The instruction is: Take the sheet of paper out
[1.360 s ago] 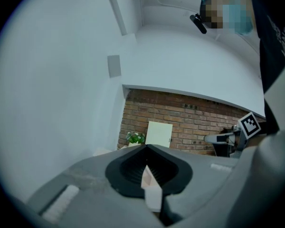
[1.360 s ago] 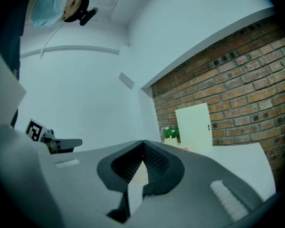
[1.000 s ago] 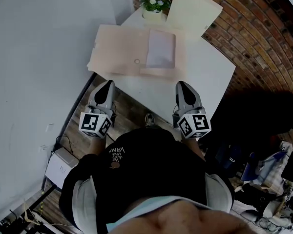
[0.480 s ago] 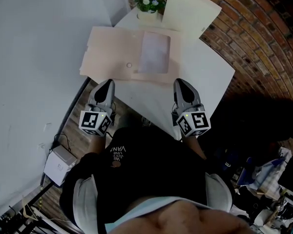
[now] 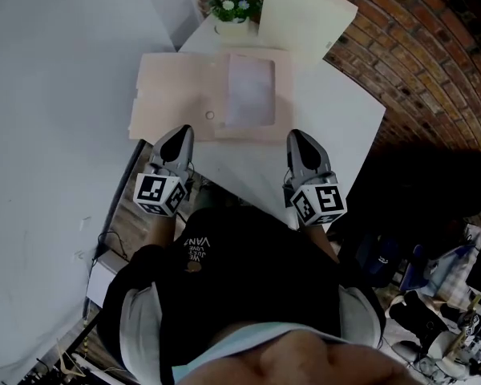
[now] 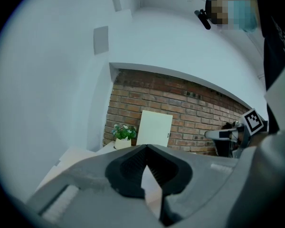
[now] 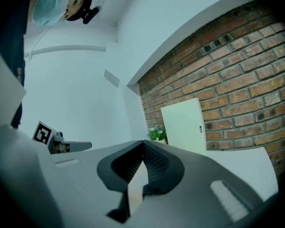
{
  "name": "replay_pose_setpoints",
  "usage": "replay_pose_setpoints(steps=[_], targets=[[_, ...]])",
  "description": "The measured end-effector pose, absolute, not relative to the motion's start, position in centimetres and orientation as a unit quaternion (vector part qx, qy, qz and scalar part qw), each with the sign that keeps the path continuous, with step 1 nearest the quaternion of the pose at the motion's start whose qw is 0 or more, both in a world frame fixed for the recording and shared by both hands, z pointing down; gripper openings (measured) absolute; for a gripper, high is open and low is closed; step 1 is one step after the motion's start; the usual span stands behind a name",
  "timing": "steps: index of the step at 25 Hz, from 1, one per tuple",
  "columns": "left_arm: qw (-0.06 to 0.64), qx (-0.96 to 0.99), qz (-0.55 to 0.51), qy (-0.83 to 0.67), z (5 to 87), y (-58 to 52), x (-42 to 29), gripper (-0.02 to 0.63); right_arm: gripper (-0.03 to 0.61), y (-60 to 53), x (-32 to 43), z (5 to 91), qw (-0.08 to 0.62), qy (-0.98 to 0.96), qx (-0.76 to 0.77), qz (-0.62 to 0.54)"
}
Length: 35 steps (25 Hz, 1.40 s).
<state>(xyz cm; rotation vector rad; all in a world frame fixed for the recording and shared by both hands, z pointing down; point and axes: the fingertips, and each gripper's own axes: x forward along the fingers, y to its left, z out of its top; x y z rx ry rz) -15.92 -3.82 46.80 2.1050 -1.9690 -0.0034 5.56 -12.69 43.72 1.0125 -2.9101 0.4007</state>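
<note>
Now both grippers sit at the folder's near edge, jaws closed and empty; the sheet lies flat on the folder.

Sheet of paper (image 5: 250, 91): pale, smooth rectangle on the right panel of the opened beige card folder (image 5: 176, 95). Its long axis runs from the folder's near edge to its far edge, pointing at the brick wall (image 5: 417, 46). Left gripper (image 5: 182, 133) is at the folder's near edge, contact unclear; right gripper (image 5: 297, 137) is just beside its near right corner. Ribbed dark jaws are pressed together on both, with nothing between. The folder rests on a white bench (image 5: 337, 111); a potted plant (image 5: 232, 8) and a cream board (image 5: 305, 18) stand beyond its far edge.
</note>
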Motion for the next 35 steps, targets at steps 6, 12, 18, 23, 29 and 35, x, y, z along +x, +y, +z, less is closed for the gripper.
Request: replay_pose_setpoints(steps=[6, 12, 18, 23, 29, 35], targets=[[0.131, 0.749, 0.012, -0.649, 46.9, -6.9, -17.4, 0.000, 0.002, -13.5, 4.5, 43.3, 0.010, -0.925, 0.357, 0.128], [0.129, 0.776, 0.024, -0.617, 46.9, -9.9, -18.5, 0.000, 0.002, -14.1, 3.7, 42.8, -0.001, -0.910, 0.394, 0.131], [0.133, 0.803, 0.038, -0.580, 47.8, -12.7, -18.9, 0.000, 0.002, -14.4, 3.2, 42.9, -0.006, -0.894, 0.428, 0.132], [0.142, 0.821, 0.048, -0.551, 48.2, -14.3, -18.3, 0.000, 0.002, -14.4, 3.7, 42.6, -0.012, -0.879, 0.459, 0.132], [0.158, 0.834, 0.060, -0.525, 49.3, -16.2, -17.7, 0.002, 0.002, -14.4, 4.4, 42.7, -0.013, -0.863, 0.486, 0.136], [0.189, 0.841, 0.074, -0.501, 51.5, -17.5, -17.2, 0.000, 0.001, -14.4, 5.0, 42.7, -0.013, -0.851, 0.508, 0.136]])
